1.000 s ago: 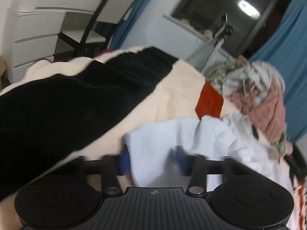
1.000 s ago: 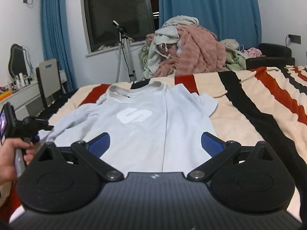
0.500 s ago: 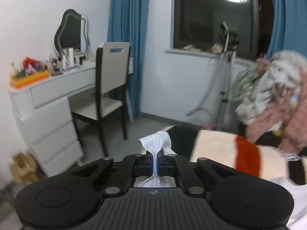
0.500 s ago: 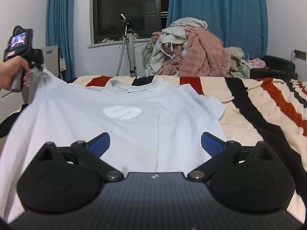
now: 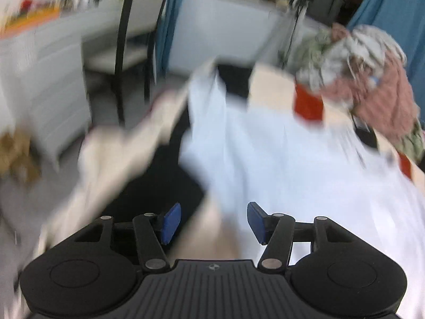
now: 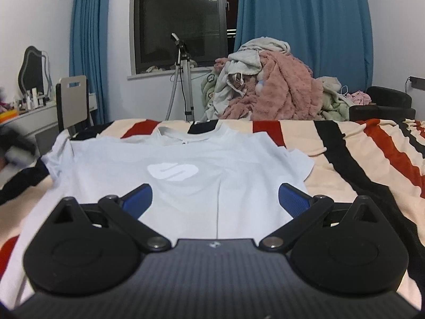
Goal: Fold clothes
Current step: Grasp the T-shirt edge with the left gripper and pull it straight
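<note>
A pale blue T-shirt (image 6: 191, 164) with a white logo lies spread face up on the striped bed cover, collar toward the window. My right gripper (image 6: 215, 199) hovers open over its lower part, nothing between the blue pads. In the blurred left wrist view the same T-shirt (image 5: 279, 159) stretches away, its left sleeve (image 5: 204, 101) lying out toward the bed's edge. My left gripper (image 5: 212, 223) points down at the shirt's near side; its jaws are opening and no cloth is between the pads. At the far left of the right wrist view a dark smear (image 6: 16, 146) is the left gripper in motion.
A heap of unfolded clothes (image 6: 265, 90) tops the bed's far end. A striped cover (image 6: 358, 159) extends right. A tripod (image 6: 183, 79) stands below the window. A chair (image 6: 73, 101) and white dresser (image 5: 39, 79) stand left of the bed.
The left gripper had lifted the shirt's left sleeve, pinched shut; now it has let go, its jaws apart, and the sleeve lies spread on the bed. The right gripper stayed open over the shirt.
</note>
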The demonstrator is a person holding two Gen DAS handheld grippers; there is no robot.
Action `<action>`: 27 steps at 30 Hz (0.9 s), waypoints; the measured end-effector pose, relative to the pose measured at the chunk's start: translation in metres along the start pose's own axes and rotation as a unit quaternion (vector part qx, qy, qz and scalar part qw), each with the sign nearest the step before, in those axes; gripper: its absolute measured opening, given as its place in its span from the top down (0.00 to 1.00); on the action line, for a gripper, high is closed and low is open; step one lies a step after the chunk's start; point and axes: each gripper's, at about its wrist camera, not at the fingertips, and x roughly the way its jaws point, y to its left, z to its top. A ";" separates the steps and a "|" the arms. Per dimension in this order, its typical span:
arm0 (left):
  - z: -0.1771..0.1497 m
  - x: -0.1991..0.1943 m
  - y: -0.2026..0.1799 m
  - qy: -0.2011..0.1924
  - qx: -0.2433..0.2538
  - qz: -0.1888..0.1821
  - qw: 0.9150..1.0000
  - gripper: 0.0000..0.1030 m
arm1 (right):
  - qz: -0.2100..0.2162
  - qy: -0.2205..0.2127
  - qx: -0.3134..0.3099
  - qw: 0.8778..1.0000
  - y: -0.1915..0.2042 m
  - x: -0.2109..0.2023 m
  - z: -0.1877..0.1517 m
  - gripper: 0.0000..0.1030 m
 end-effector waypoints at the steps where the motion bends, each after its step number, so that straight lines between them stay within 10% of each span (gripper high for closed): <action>1: -0.028 -0.018 0.007 0.024 -0.028 -0.017 0.999 0.39 | -0.003 -0.001 0.002 1.000 -0.001 -0.004 0.001 0.00; 13: -0.224 -0.121 -0.006 0.194 0.022 -0.105 0.975 0.45 | -0.028 -0.004 0.005 1.000 -0.007 -0.075 0.005 0.00; 18: -0.239 -0.126 -0.019 0.180 0.074 -0.078 0.978 0.46 | -0.034 -0.004 0.018 0.999 -0.014 -0.087 0.007 0.00; 22: -0.237 -0.132 -0.010 0.181 0.075 -0.075 0.978 0.91 | -0.037 0.003 0.019 0.999 -0.015 -0.084 0.005 0.00; 27: -0.206 -0.170 0.023 0.182 0.075 -0.085 0.977 0.93 | -0.029 0.005 0.021 0.999 -0.015 -0.085 0.003 0.00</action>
